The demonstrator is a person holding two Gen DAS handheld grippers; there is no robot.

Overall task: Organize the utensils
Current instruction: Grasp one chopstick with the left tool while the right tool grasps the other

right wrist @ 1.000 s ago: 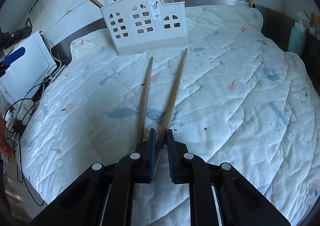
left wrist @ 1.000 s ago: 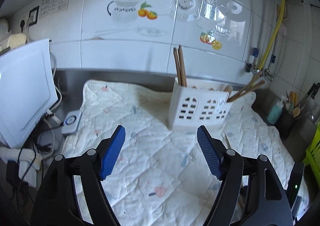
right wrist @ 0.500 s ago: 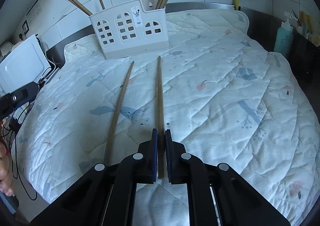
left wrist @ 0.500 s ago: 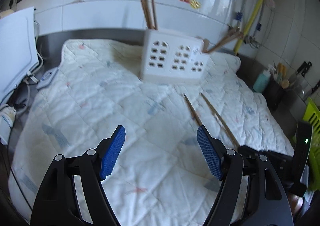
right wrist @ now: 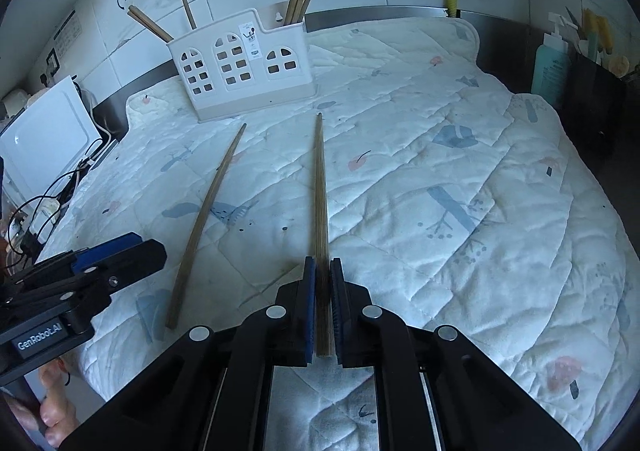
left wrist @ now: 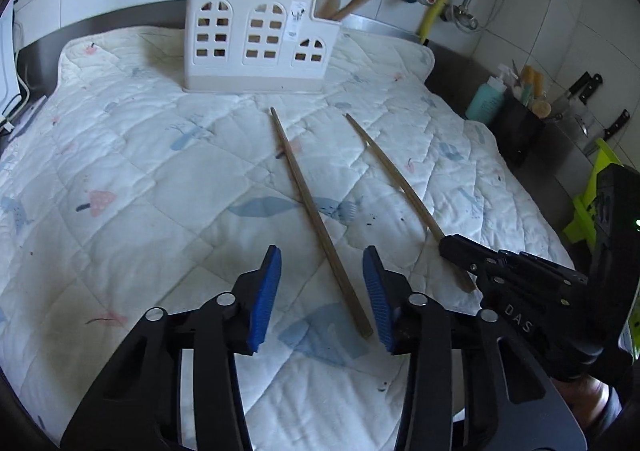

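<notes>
Left wrist view: the left claw (left wrist: 322,293) stands wide open and empty, its blue pads either side of the near end of the loose chopstick (left wrist: 318,217) lying on the quilted mat (left wrist: 120,171). The white utensil holder (left wrist: 260,47) sits at 12 o'clock. The step in hand looks like the pick-up; next, this claw should lower and close squarely on the stick.

Right wrist view: the right claw (right wrist: 322,301) is pinched shut on the other chopstick (right wrist: 320,187), which points to 12 o'clock toward the holder at 11 o'clock. Next comes lifting it and tipping it into a compartment.
</notes>
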